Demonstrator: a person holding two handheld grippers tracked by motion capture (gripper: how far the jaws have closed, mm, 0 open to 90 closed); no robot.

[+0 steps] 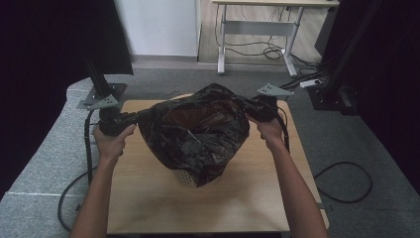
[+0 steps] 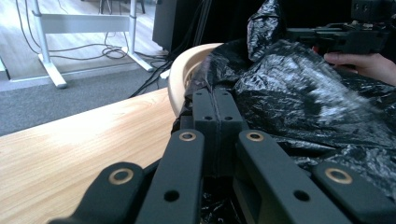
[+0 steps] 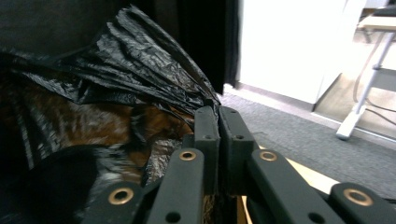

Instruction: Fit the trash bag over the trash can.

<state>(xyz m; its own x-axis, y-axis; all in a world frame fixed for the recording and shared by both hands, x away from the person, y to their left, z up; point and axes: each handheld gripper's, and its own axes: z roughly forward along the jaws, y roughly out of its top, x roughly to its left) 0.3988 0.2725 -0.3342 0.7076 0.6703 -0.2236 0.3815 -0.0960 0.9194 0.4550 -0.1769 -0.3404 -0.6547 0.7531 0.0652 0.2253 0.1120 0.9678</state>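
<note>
The crinkled black plastic bag (image 1: pixel 198 131) over the round pale basket (image 2: pixel 187 74) is grasped by the left claw (image 2: pixel 215 100) and the right claw (image 3: pixel 218 119), above the wooden counter (image 1: pixel 148 198).

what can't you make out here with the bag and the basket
- Basket: high view, nearly all draped by the black bag; just a bottom strip peeks out.
- Bag's inside: right gripper view, dark and blurred, contents unclear.
- Left gripper: left gripper view, shut on the bag; plastic hides what lies beyond.
- Right gripper: shut on the bag's edge.
</note>
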